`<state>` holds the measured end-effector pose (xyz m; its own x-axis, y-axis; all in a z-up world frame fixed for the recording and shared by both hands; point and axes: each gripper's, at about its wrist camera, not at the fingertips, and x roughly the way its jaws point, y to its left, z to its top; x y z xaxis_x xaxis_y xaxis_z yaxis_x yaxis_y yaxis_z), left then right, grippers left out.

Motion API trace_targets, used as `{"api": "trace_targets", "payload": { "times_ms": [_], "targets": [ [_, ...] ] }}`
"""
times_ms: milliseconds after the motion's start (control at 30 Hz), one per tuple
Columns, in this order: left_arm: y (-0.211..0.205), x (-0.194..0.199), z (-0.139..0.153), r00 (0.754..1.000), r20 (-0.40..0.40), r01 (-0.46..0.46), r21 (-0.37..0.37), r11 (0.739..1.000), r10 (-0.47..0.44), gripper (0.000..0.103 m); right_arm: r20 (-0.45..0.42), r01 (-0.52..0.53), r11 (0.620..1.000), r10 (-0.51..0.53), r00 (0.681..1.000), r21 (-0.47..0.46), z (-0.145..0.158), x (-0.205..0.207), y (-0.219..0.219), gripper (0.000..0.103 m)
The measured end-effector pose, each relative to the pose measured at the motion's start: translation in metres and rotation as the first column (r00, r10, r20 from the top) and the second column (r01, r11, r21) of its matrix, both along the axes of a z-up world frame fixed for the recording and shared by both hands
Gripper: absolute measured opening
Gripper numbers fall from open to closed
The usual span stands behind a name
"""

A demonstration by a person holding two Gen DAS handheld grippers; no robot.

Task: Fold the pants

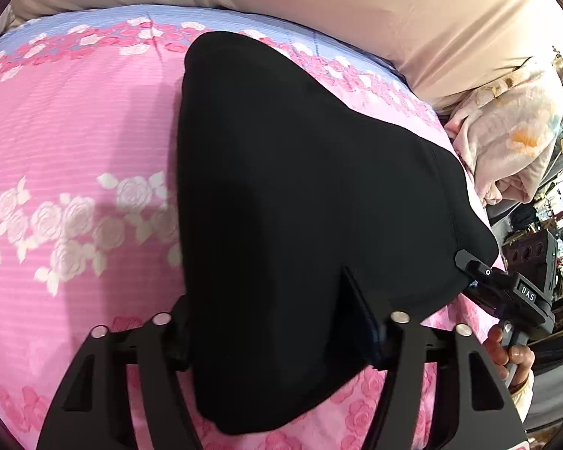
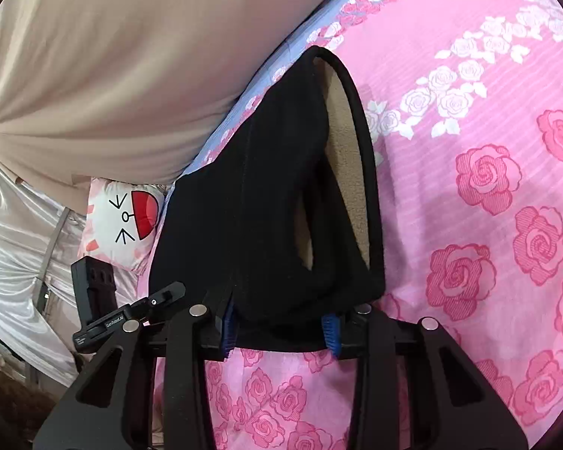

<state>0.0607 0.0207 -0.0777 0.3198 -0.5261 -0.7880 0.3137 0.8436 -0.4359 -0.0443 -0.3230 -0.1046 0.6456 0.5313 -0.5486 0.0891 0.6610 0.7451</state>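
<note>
Black pants (image 1: 300, 187) lie on a pink rose-print bedspread (image 1: 75, 150). In the left wrist view my left gripper (image 1: 277, 333) has its jaws wide apart, with the near end of the pants bunched between them. My right gripper (image 1: 480, 273) shows at the right edge of the pants. In the right wrist view the pants (image 2: 274, 187) show a tan fleece lining through an opening. My right gripper (image 2: 279, 328) has its blue pads apart, with the pants' edge between them. The left gripper (image 2: 157, 300) shows at the left.
A beige sheet (image 1: 394, 7) covers the far side of the bed. A crumpled pale blanket (image 1: 506, 138) lies at the right. A cat-face cushion (image 2: 124, 217) sits beside the bed edge (image 2: 146, 281), with silvery curtains (image 2: 15, 225) beyond.
</note>
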Motion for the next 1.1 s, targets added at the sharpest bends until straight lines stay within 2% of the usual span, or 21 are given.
{"api": "trace_targets", "payload": {
  "times_ms": [67,133,233,333,367,400,433,500,633,700,733,800,833,867,933,1100],
  "targets": [
    [0.002,-0.002,0.007,1.000,0.004,0.000,0.007,1.000,0.000,0.045,0.010,-0.001,1.000,0.001,1.000,-0.002,0.008,-0.004,0.000,0.033],
    [0.002,-0.009,0.018,1.000,0.017,0.012,0.029,0.999,-0.013,0.041,0.021,-0.013,1.000,0.013,1.000,0.009,0.024,-0.006,0.007,0.032],
    [0.003,-0.027,0.031,0.998,0.003,0.059,0.046,0.997,-0.060,0.039,0.031,-0.064,0.997,0.065,0.997,-0.035,0.048,-0.024,0.014,0.032],
    [0.004,-0.049,0.025,0.995,-0.028,0.094,0.078,0.993,-0.092,0.040,-0.040,-0.072,0.994,0.069,0.997,-0.086,0.041,-0.035,0.014,0.032],
    [0.003,-0.054,0.017,0.995,-0.048,0.095,0.088,0.992,-0.091,0.045,-0.065,-0.069,0.992,0.063,0.996,-0.103,0.034,-0.036,0.016,0.034],
    [0.004,-0.054,0.010,0.995,-0.058,0.088,0.088,0.992,-0.083,0.050,-0.095,-0.055,0.990,0.043,0.994,-0.127,0.024,-0.037,0.013,0.041],
    [0.007,-0.051,0.004,0.996,-0.071,0.064,0.079,0.995,-0.058,0.062,-0.110,-0.040,0.990,0.025,0.994,-0.135,0.018,-0.038,0.011,0.051],
    [0.013,-0.046,0.000,0.995,-0.091,0.032,0.031,0.999,-0.029,0.066,-0.111,-0.002,0.997,-0.007,0.994,-0.078,0.008,-0.040,0.003,0.060],
    [0.007,-0.041,0.000,0.998,-0.068,0.022,0.072,0.997,-0.017,0.078,-0.088,0.013,0.999,-0.016,0.996,-0.030,0.003,-0.040,-0.003,0.064],
    [0.000,-0.040,0.000,0.999,-0.042,0.037,0.093,0.995,-0.033,0.079,-0.067,0.008,0.999,-0.011,0.998,-0.044,0.002,-0.036,0.004,0.066],
    [-0.005,-0.040,0.001,0.999,-0.033,0.042,0.104,0.994,-0.039,0.078,-0.061,-0.002,0.998,-0.002,0.998,-0.059,0.001,-0.037,0.009,0.057],
    [-0.007,-0.041,0.001,0.999,-0.024,0.044,0.102,0.994,-0.042,0.067,-0.051,-0.005,0.999,0.003,0.999,-0.052,-0.002,-0.035,0.012,0.042],
    [-0.006,-0.042,0.003,0.999,-0.016,0.047,0.101,0.994,-0.045,0.058,-0.049,-0.003,0.999,0.001,0.999,-0.036,0.000,-0.034,0.014,0.037],
    [-0.004,-0.043,0.005,0.999,-0.009,0.046,0.100,0.994,-0.045,0.046,-0.044,-0.003,0.999,0.001,0.999,-0.042,0.002,-0.034,0.017,0.036],
    [-0.003,-0.044,0.014,0.998,0.009,0.053,0.091,0.994,-0.054,0.036,-0.026,-0.011,0.997,0.008,1.000,-0.081,0.011,-0.035,0.022,0.034],
    [-0.006,-0.051,0.038,0.995,0.071,0.057,0.112,0.992,-0.065,0.031,0.050,-0.018,0.991,0.025,0.998,-0.134,0.046,-0.036,0.031,0.033]
  ]
}}
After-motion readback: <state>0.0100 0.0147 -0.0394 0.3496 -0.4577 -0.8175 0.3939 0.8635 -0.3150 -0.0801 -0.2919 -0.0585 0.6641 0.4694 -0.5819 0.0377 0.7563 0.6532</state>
